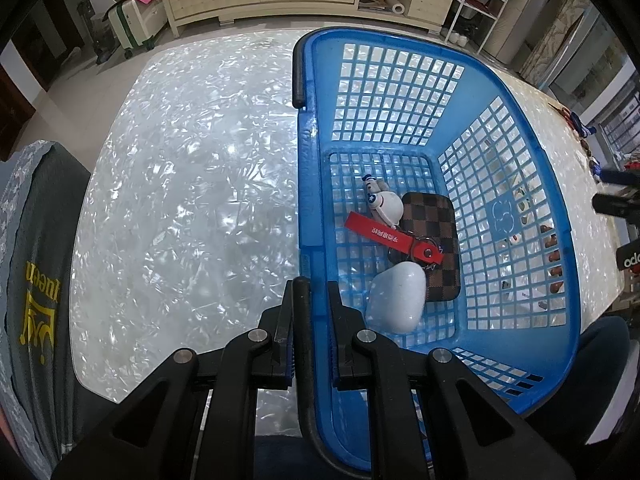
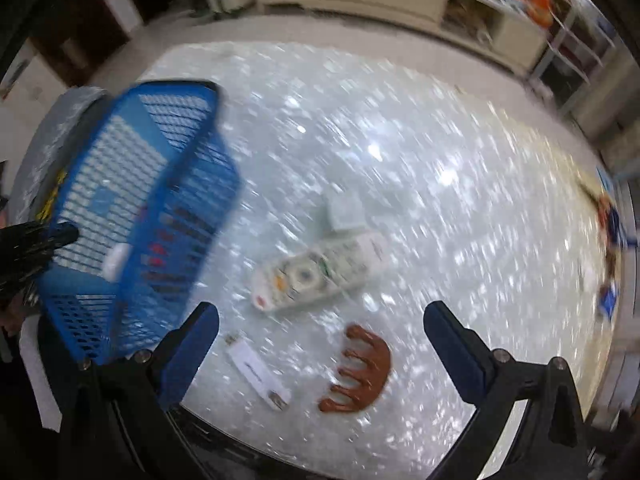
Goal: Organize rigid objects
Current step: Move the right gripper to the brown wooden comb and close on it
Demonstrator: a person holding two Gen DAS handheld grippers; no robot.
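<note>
Left wrist view: the left gripper [image 1: 310,292] is clamped on the near rim and black handle of the blue basket [image 1: 560,264], which sits on the pearly table [image 1: 180,200]. Inside lie a checkered wallet [image 1: 432,216], a red keychain strap [image 1: 384,236] with a small white figure [image 1: 384,204] on top of it, and a pale pebble-shaped case [image 1: 396,300] touching the wallet's near edge. So several items appear already sorted.

Right wrist view (blurred by motion): the right gripper [image 2: 320,328] is spread wide and holds nothing, poised above the table [image 2: 440,160]. Below and between its fingers lie a white USB stick [image 2: 260,372] and a brown claw clip [image 2: 360,372], near each other but apart. Farther out is a white remote [image 2: 320,276], with a small white box [image 2: 344,212] at its far end. The basket [image 2: 132,184] stands to the left. More small things sit at the right table edge, too smeared to name.

By my reading, roughly half is done; these loose items are left, the stick or clip likely next.
</note>
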